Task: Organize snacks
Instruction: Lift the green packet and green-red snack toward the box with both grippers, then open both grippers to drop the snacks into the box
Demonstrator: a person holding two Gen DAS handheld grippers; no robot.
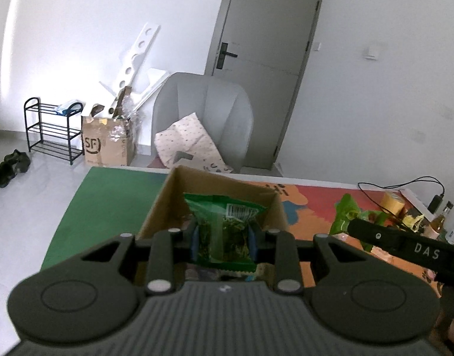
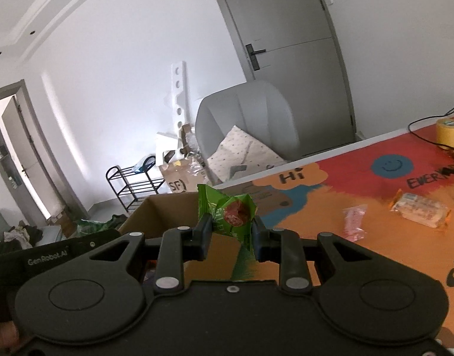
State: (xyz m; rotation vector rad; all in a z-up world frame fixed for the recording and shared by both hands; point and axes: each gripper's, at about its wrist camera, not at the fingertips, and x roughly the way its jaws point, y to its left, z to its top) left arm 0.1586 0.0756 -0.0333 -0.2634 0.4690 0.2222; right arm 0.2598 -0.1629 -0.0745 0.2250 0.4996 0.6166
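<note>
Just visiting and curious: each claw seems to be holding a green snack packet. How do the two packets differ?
The left claw holds a flat green packet with a barcode and clear window, showing dark green contents; the right claw holds a crumpled green packet with a round red picture. The left packet hangs over the open cardboard box; the right one is beside the box, above the orange table mat. Both are pinched between closed claw fingers.

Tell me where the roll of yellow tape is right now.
In the right wrist view the roll of yellow tape stands at the far right edge of the colourful table mat, beside a black cable and beyond the cream snack packet.
</note>
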